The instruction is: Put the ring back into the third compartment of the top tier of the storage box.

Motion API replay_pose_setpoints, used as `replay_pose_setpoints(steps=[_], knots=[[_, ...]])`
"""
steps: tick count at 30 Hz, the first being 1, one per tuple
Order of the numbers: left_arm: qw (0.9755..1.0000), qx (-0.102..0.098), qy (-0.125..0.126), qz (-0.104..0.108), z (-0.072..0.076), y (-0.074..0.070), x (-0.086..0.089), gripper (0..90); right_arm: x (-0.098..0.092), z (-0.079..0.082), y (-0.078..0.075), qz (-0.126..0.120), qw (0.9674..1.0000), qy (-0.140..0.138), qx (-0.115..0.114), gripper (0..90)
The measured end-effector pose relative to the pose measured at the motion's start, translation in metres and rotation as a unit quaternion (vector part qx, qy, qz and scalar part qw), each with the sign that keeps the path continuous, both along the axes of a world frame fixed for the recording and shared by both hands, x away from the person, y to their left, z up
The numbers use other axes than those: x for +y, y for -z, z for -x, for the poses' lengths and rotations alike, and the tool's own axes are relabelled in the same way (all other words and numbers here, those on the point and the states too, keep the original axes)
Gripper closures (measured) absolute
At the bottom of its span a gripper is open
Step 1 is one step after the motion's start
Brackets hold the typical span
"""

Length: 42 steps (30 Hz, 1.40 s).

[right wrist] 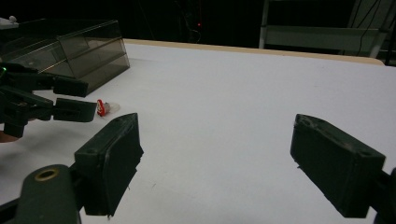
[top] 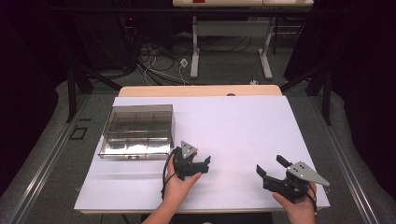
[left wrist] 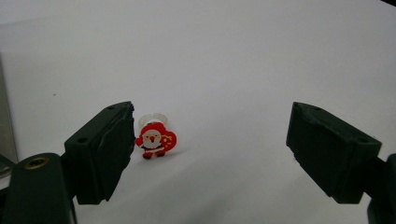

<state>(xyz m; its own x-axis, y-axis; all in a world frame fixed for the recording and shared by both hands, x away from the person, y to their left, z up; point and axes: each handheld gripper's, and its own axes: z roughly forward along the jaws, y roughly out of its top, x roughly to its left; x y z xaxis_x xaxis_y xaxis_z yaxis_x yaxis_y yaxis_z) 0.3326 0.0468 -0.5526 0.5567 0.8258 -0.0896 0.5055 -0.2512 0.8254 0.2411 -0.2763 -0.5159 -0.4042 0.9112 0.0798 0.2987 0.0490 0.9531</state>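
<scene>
A small ring with a red-and-white Santa charm (left wrist: 156, 137) lies on the white table sheet (left wrist: 224, 51). My left gripper (left wrist: 211, 126) is open around it, and the ring sits just inside the left jaw, close to its pad (left wrist: 119, 140). In the right gripper view the Santa ring (right wrist: 103, 107) lies just past the tips of the left gripper (right wrist: 91, 99). In the high view the left gripper (top: 204, 163) is at the table's front middle. My right gripper (top: 271, 165) is at the front right, open and holding nothing (right wrist: 215, 128).
A smoky transparent box (top: 137, 130) with several compartments stands at the table's left, also seen in the right gripper view (right wrist: 79, 46). The white sheet (top: 233, 121) covers the tabletop. Beyond the far edge stand desk legs and floor cables (top: 159, 65).
</scene>
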Motion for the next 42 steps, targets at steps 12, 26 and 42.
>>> replay_pose_setpoints(steps=[12,26,42], knots=[[0.9997,0.017,-0.010,-0.014,-0.009,0.011,-0.001,15.9,0.000,0.000,0.000,-0.002,1.0000,-0.002,-0.001,15.6],[0.9989,0.030,-0.023,-0.029,-0.016,0.012,-0.005,16.4,-0.001,-0.001,0.001,0.001,1.0000,0.000,0.003,15.6],[0.9959,0.063,-0.045,-0.047,-0.023,0.013,-0.006,30.6,-0.002,-0.002,0.002,-0.004,1.0000,0.002,0.005,15.6]])
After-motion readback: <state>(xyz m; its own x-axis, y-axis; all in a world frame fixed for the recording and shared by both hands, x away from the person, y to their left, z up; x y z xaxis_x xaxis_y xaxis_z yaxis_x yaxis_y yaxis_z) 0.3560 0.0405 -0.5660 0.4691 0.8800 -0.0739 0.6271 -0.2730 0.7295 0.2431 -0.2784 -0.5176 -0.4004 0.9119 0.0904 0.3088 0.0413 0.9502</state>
